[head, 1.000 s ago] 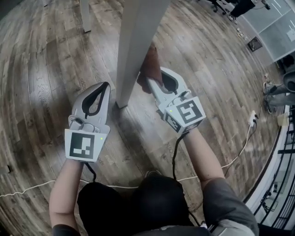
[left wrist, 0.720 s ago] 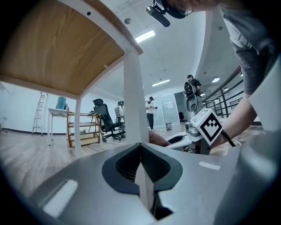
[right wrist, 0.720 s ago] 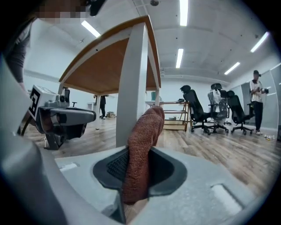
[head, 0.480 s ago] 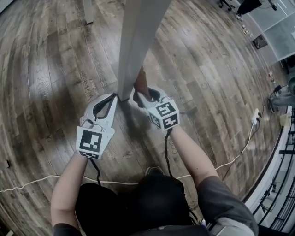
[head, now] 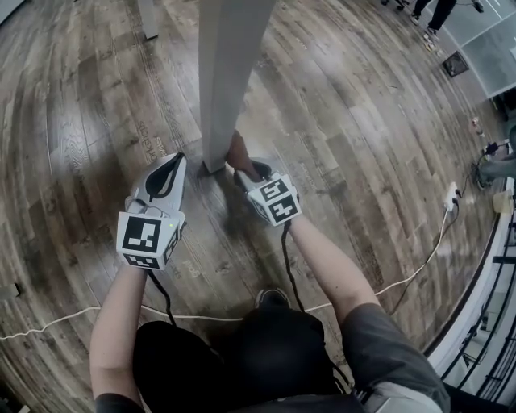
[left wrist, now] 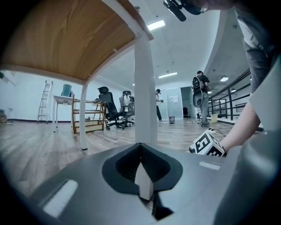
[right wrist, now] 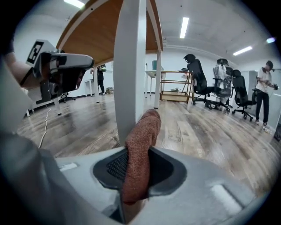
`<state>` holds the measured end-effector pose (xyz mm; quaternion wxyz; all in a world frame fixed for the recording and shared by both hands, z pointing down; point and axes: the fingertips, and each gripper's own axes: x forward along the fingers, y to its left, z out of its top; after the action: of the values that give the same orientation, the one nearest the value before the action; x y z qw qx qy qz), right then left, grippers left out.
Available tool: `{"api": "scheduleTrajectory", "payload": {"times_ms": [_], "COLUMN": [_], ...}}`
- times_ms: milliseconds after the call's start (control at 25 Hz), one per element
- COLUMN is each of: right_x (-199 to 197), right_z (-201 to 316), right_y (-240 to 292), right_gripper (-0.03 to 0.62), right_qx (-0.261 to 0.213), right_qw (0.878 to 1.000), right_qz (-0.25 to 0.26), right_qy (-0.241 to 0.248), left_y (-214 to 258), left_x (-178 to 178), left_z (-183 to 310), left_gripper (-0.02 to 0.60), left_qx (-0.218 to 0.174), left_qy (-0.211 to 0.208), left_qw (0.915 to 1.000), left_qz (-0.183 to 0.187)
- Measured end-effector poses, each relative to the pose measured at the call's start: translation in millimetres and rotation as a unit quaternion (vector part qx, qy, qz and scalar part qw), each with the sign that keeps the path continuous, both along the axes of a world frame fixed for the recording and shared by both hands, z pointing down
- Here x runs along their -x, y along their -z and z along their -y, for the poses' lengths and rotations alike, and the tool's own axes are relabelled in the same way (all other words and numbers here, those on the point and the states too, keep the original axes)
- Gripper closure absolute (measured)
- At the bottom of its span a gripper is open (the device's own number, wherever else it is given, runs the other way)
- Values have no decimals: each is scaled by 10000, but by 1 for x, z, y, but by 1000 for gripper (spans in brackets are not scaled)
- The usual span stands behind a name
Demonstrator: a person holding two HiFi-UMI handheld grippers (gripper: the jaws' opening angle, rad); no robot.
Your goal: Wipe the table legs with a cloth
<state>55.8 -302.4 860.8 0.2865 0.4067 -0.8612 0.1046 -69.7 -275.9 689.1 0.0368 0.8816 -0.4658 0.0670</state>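
A white square table leg (head: 226, 73) stands on the wood floor, its foot at the middle of the head view. My right gripper (head: 240, 164) is shut on a rust-brown cloth (head: 236, 151), which presses against the leg's right side just above the foot. In the right gripper view the cloth (right wrist: 139, 154) sticks up between the jaws beside the leg (right wrist: 129, 66). My left gripper (head: 179, 159) is shut with nothing held, low on the left of the leg's foot. The left gripper view shows the leg (left wrist: 145, 88) straight ahead.
Another white table leg (head: 150, 20) stands at the back left. A white cable (head: 64, 319) runs across the floor behind the person. A power strip (head: 451, 196) lies at the right. Office chairs (right wrist: 206, 83) and a person (right wrist: 263, 94) stand farther off.
Both grippers have gone down the leg from about mid-height to near the floor. The cloth slid down the leg's right side with the right gripper.
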Motion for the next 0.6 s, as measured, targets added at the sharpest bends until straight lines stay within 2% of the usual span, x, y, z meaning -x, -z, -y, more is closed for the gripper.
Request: {"api": "scheduleTrajectory", "payload": {"times_ms": [120,200,280,360,440,600], "right_x": [-3,-6,-8,-9,-10,-2], "right_z": [6,16,29,43,58,73], "right_y": [36,76,122,173,227,327], "right_gripper": [503,503,503,503,503,503], "right_qx": [-443,-996,-1613,-2230,-2842,-3690], "right_qw": [9989,9942,9842,9691,9482,9075], "right_qz": [-18,-162,-376,-628,-917,-1358], "right_qy": [131,372,626,853,1084,1478], "left_y": [17,35,60,87,112,149], "left_x": [15,23,28,29,28,21], "left_z": [11,19,24,28,33,31], "left_gripper": [563,563,563,562,563,562], "left_qx": [-98,-201,-406,-653,-831,-893], "left_qy": [223,319,296,233,185,107], "left_qw": [9997,9993,9987,9974,9960,9955], "left_qz": [-43,-21,53,191,266,292]}}
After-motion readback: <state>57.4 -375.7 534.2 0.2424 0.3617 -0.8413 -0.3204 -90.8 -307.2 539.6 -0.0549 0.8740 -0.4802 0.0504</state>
